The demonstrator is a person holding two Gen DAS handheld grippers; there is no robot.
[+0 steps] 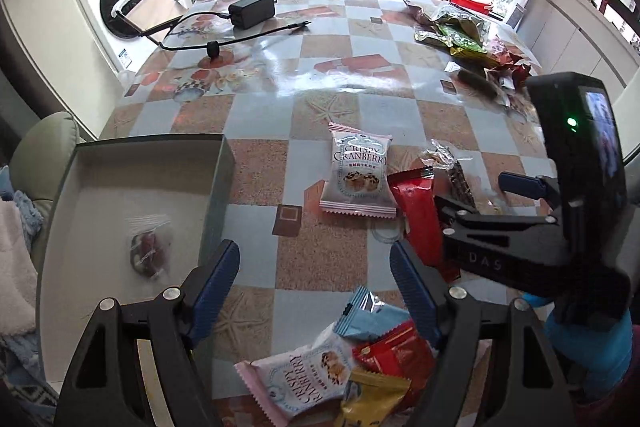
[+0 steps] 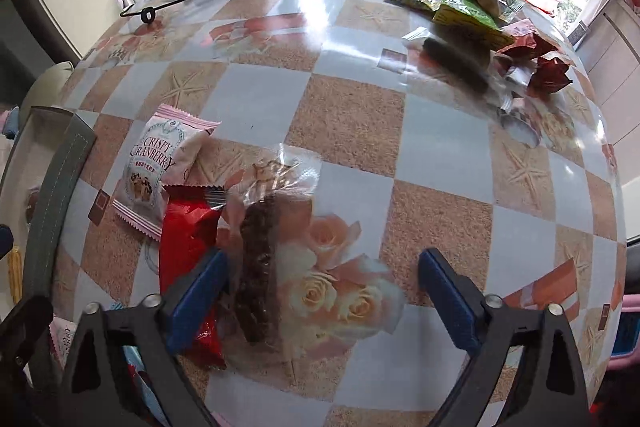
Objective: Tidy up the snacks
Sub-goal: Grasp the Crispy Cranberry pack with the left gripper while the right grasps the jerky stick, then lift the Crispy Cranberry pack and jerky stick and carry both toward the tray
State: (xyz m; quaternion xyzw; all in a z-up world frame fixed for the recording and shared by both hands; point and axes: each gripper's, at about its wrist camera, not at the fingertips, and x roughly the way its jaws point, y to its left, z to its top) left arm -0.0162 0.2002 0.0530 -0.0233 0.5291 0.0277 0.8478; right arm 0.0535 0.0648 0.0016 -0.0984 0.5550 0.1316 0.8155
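Both grippers are spread wide with nothing in them. My left gripper (image 1: pixel 314 291) hangs over the near snack pile (image 1: pixel 340 367), right next to the box (image 1: pixel 140 195) where one wrapped snack (image 1: pixel 148 251) already sits. My right gripper (image 2: pixel 324 299) straddles the dark bar in clear wrap (image 2: pixel 258 267), probably my next grab.

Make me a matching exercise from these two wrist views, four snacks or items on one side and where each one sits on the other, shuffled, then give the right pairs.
Things:
1. small clear bag of dark snacks
2. Crispy Cranberry packet
3. dark bar in clear wrap
4. black power adapter

Places:
A. far end of the table, near the window
B. between the right gripper's open fingers
C. inside the grey box
D. flat on the table, just beyond the red packet

Pairs: 1-C, 2-D, 3-B, 4-A
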